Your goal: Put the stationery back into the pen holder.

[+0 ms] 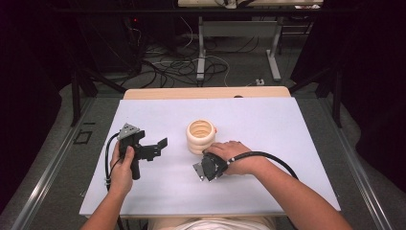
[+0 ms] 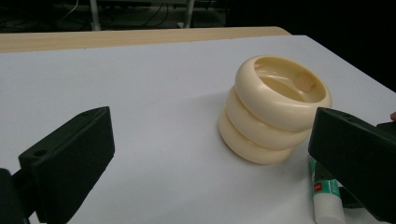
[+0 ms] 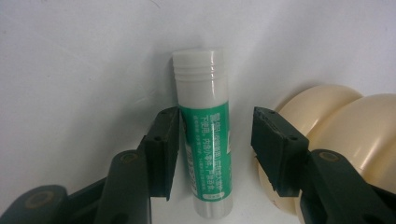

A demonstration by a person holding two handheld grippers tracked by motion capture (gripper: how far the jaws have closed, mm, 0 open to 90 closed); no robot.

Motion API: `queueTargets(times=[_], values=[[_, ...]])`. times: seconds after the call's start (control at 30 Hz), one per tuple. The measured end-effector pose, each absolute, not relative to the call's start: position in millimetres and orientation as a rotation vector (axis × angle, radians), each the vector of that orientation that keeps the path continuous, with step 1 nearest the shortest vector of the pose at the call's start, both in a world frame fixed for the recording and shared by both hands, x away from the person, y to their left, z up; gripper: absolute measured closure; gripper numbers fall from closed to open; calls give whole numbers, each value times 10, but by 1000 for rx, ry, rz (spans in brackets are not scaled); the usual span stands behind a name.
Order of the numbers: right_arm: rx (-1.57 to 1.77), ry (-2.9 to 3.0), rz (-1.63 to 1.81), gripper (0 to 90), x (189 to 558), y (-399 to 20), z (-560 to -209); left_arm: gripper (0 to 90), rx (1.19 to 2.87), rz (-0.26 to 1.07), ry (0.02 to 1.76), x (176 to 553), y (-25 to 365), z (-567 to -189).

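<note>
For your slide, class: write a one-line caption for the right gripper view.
Right gripper straddles a green-and-white glue stick lying beside a cream ribbed holder; a gap shows at one jaw.

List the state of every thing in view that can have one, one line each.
Glue stick: capped, lying flat on the table beside the holder, between the right tongs' jaws.
Cream ribbed holder: upright, open at the top.
Right tongs: astride the glue stick; one pad touches it, the other stands off.
Left tongs: open, holding nothing.
</note>
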State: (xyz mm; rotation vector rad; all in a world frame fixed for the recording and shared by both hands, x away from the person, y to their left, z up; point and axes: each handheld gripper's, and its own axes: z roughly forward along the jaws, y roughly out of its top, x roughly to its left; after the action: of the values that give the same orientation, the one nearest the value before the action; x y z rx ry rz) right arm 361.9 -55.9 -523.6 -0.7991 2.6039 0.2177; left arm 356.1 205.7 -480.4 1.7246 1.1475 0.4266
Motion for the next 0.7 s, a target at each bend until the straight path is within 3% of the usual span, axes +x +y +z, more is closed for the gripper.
queueTargets(times=[0.47, 0.7], values=[[-838, 2596, 173, 546, 3639, -548, -5319, 3, 1728, 428, 1149, 3566, 2060, -4813], [-868, 2618, 154, 635, 3647, -555, -5326, 3, 1724, 429, 1150, 3565, 2064, -4810]])
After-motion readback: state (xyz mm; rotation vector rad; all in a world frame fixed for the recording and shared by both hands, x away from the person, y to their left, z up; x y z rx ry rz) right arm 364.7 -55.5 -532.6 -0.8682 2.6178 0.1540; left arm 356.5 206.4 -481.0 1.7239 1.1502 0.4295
